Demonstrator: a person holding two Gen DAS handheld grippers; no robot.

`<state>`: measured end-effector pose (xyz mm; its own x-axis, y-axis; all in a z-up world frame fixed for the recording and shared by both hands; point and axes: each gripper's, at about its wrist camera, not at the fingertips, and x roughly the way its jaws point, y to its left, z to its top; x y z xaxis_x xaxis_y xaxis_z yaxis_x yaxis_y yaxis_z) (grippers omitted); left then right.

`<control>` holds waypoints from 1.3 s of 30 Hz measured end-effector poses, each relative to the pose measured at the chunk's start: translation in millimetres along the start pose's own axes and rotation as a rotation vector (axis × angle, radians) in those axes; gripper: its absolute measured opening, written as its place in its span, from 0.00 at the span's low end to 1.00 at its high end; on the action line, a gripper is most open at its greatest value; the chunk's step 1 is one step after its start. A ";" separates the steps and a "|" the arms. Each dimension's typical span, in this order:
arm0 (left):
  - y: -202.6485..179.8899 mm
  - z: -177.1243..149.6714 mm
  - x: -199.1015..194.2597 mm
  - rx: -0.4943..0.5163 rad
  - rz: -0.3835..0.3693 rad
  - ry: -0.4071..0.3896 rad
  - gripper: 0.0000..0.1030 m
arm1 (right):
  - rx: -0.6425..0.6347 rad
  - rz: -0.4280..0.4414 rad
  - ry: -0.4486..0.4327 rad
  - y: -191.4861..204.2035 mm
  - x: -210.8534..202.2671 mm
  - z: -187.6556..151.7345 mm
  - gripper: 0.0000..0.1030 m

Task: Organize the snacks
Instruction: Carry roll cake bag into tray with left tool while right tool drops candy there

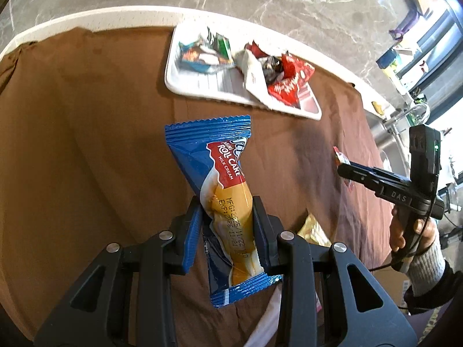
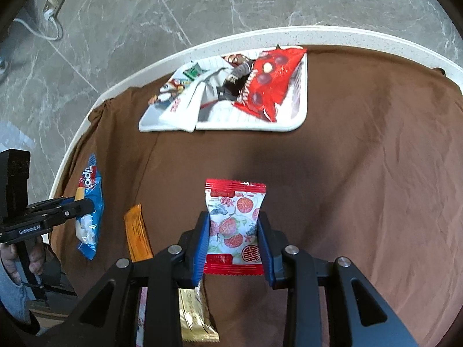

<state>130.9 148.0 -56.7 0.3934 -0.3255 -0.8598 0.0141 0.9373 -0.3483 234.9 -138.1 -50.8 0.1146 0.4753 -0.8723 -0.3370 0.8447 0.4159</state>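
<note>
Several snacks already lie on the white tray (image 2: 301, 115). Short of it, the left gripper (image 1: 228, 217) clamps a blue roll cake (image 1: 220, 179), the right gripper (image 2: 233, 237) a strawberry packet (image 2: 235, 222); an orange sachet (image 2: 137, 231) and gold packet (image 2: 194, 318) remain on the cloth.

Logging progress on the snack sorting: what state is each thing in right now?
Left tongs: shut on the blue roll cake packet, sealed, lifted.
Right tongs: shut on the red-and-white packet.
White tray: on the brown cloth, holding several snacks.
Orange packet: lying on the cloth.
</note>
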 end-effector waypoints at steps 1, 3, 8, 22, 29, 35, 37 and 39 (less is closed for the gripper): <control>0.4 5.8 0.0 0.003 0.000 -0.003 0.30 | 0.007 0.007 -0.002 0.2 1.0 5.4 0.33; 2.1 18.7 1.5 0.009 0.000 -0.008 0.30 | 0.015 0.013 -0.006 0.0 1.8 12.7 0.33; 5.8 54.6 9.3 0.028 0.002 -0.014 0.30 | 0.025 0.026 -0.015 3.1 8.1 36.6 0.33; 6.1 168.9 50.3 0.114 -0.002 -0.005 0.30 | 0.055 0.060 -0.025 10.7 42.1 107.2 0.33; 7.9 209.1 76.7 0.139 0.018 0.007 0.30 | 0.066 0.046 -0.044 9.3 59.2 140.8 0.33; 12.4 230.7 99.5 0.130 0.055 0.007 0.30 | 0.052 -0.021 -0.034 6.2 79.1 161.3 0.35; 13.9 236.1 108.4 0.128 0.072 0.019 0.31 | 0.041 -0.069 -0.031 7.1 84.2 161.8 0.38; 13.8 239.3 112.5 0.137 0.086 0.016 0.34 | 0.030 -0.080 -0.039 7.1 84.1 159.1 0.38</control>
<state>395.3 154.2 -68.9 0.3844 -0.2439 -0.8904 0.1068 0.9697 -0.2195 390.8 -52.9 -80.3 0.1770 0.4145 -0.8927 -0.2970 0.8872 0.3531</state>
